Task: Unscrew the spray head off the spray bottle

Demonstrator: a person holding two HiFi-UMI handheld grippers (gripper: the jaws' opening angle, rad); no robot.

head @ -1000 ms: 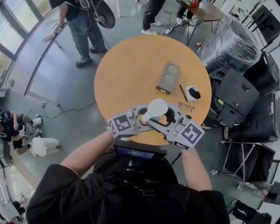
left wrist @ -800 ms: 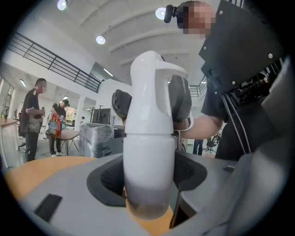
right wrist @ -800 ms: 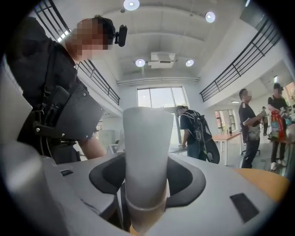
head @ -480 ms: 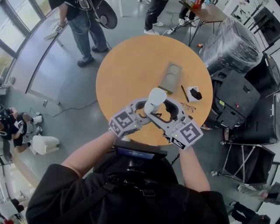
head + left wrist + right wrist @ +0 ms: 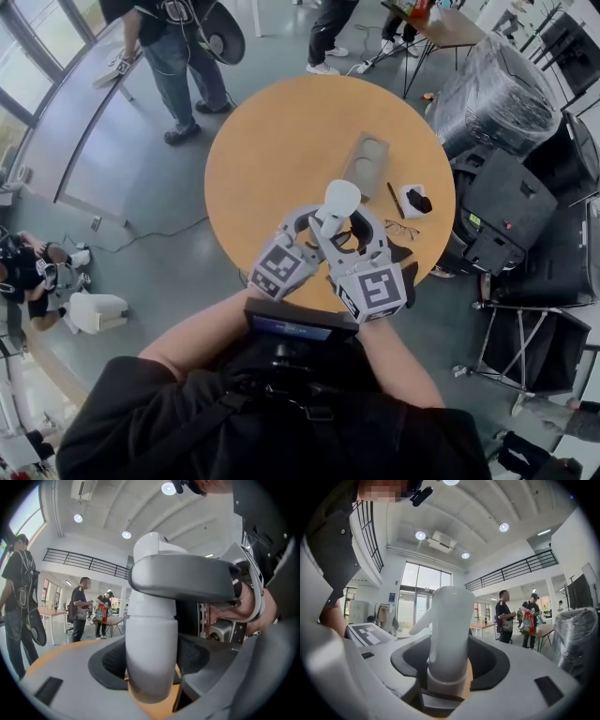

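A white spray bottle (image 5: 337, 204) is held upright above the round wooden table (image 5: 272, 141). My left gripper (image 5: 314, 228) is shut on the bottle's body (image 5: 151, 653), with a dark pad against each side. My right gripper (image 5: 345, 225) reaches in from the near side, and its jaws stand around the spray head (image 5: 449, 625). Those jaws are closing, and a gap still shows on both sides of the head. The nozzle points left in the right gripper view. In the left gripper view one grey jaw of the right gripper crosses in front of the bottle's top.
On the table lie a grey two-cup tray (image 5: 366, 161), a pencil (image 5: 392, 199), a pair of glasses (image 5: 400, 229) and a small white box (image 5: 412, 200). People stand beyond the table's far edge (image 5: 178, 56). Black cases (image 5: 506, 206) crowd the right side.
My right gripper has swung left round the bottle, so its marker cube now sits almost straight below it. The bottle has shifted slightly away from me, with the left gripper still shut on it.
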